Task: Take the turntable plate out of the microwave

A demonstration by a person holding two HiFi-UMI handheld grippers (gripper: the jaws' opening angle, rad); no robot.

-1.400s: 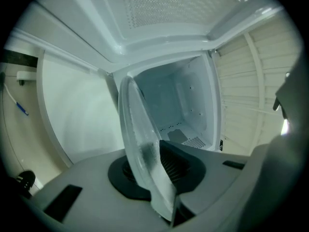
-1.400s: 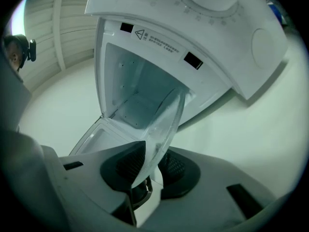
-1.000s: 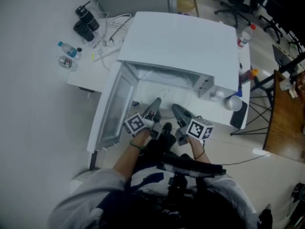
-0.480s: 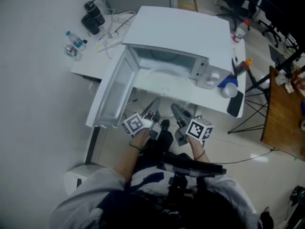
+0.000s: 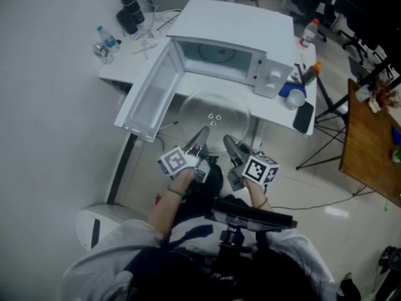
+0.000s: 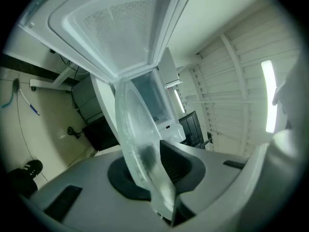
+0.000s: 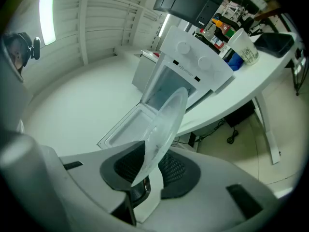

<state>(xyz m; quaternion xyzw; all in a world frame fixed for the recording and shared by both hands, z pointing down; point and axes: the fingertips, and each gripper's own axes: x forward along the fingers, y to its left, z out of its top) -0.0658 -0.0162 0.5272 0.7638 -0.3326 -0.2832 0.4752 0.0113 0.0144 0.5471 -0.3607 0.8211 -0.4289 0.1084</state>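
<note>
Plate: the clear glass plate (image 5: 214,115) is out of the microwave (image 5: 233,27). It hangs roughly level in front of the open mouth, over the table's (image 5: 119,75) front edge and the floor (image 5: 188,187).
Left gripper: the left gripper (image 5: 202,137) is clamped on the plate's near rim, left of middle. In the left gripper view the rim (image 6: 140,144) is pinched between the pads (image 6: 176,166).
Right gripper: the right gripper (image 5: 228,144) is clamped on the near rim, right of middle. In the right gripper view the rim (image 7: 164,129) runs down between its dark pads (image 7: 128,166).
Spacing: the two grippers sit near each other on the same near edge, apart.
Door: the door (image 5: 149,98) stands swung out to the left. Its free edge lies just left of the plate and does not touch it.
Right side: a cup (image 5: 293,99) and a dark phone (image 5: 303,118) sit on the table's right end, well apart from the plate's right edge.
Open room: floor tiles lie below the plate and back toward the person (image 5: 200,256).
Far left: bottles (image 5: 106,42) stand at the table's back corner, behind the door.
</note>
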